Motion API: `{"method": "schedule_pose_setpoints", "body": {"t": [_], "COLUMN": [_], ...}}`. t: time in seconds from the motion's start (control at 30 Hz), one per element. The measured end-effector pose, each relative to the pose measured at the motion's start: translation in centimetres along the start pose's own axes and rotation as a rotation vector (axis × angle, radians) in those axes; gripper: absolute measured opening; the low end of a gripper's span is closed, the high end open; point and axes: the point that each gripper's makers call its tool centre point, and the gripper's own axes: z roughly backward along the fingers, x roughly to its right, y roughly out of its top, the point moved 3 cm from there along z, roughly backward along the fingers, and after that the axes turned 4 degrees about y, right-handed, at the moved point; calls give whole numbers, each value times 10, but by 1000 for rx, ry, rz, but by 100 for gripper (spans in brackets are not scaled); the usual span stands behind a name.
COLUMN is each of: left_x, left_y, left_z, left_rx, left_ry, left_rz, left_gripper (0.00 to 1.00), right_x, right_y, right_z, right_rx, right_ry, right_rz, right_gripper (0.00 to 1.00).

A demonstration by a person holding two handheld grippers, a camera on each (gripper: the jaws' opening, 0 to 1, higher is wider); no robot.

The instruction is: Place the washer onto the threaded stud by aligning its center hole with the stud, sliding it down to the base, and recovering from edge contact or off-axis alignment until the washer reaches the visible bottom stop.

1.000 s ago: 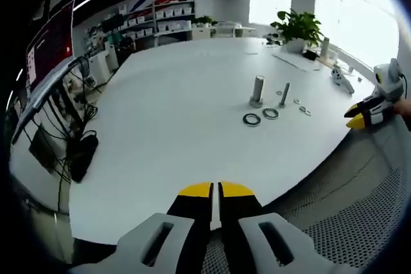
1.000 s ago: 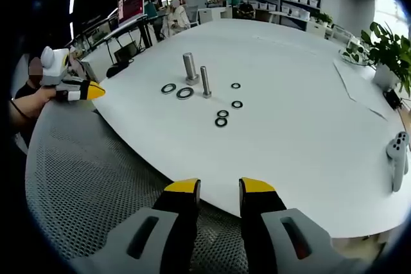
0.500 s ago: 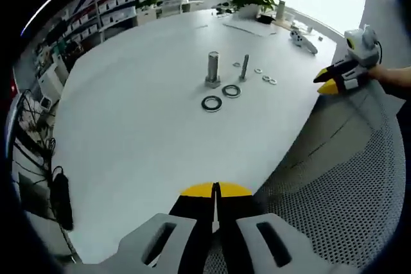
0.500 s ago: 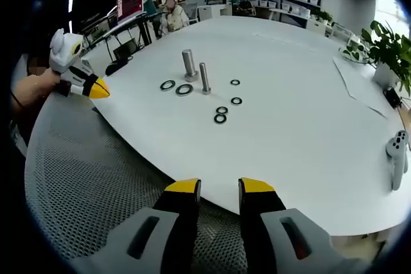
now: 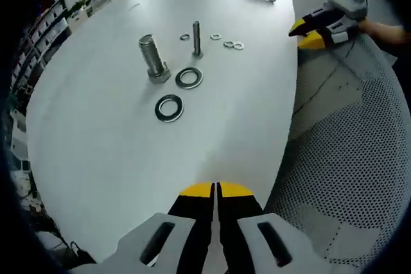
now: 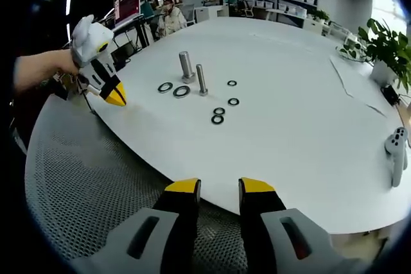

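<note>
Nearest, we see the left gripper [image 5: 215, 190] with jaws clenched and empty over the white table [image 5: 96, 152]. The right gripper [image 6: 218, 186] shows its jaws parted, holding nothing. Beyond lie two large washers [image 5: 169, 107] — flat on the table, just beside the thick bolt [image 5: 153, 59]; farther off stands the thin threaded stud [image 5: 196, 38], small washers [image 5: 230, 44] near it.

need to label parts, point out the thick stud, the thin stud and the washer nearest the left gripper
thick grey threaded stud [image 5: 151, 58], left gripper view, on its shaft
thin grey threaded stud [image 5: 196, 37], left gripper view, mid-shaft
dark flat metal washer [image 5: 169, 108], left gripper view, on its ring
</note>
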Motion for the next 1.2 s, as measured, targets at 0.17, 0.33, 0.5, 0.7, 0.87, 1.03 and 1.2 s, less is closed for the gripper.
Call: {"method": "schedule_pose_setpoints", "body": {"t": [0.17, 0.33, 0.5, 0.7, 0.87, 1.03, 1.2], "left_x": [-8, -17, -38, -50, -54, -58, -54], "left_y": [12, 24, 36, 45, 57, 67, 75], "left_z": [-2, -5, -8, -12, -16, -19, -20], "left_rx": [3, -18, 17, 29, 11, -19, -59], "left_ry": [-34, -33, 60, 24, 11, -10, -15], "left_rz": [-25, -60, 2, 5, -47, -136, -188], "left_gripper": [0, 3, 20, 27, 27, 27, 27], "right_x": [0, 0, -1, -2, -2, -2, -2], "right_y": [0, 0, 1, 2, 2, 2, 2], "right_z": [0, 0, 0, 0, 0, 0, 0], "right_rx": [1, -1, 4, 10, 17, 18, 19], "right_ry": [-2, 4, 9, 14, 12, 10, 13], "right_rz": [-2, 2, 7, 9, 6, 5, 8], "right_gripper": [26, 26, 26, 26, 26, 26, 26]}}
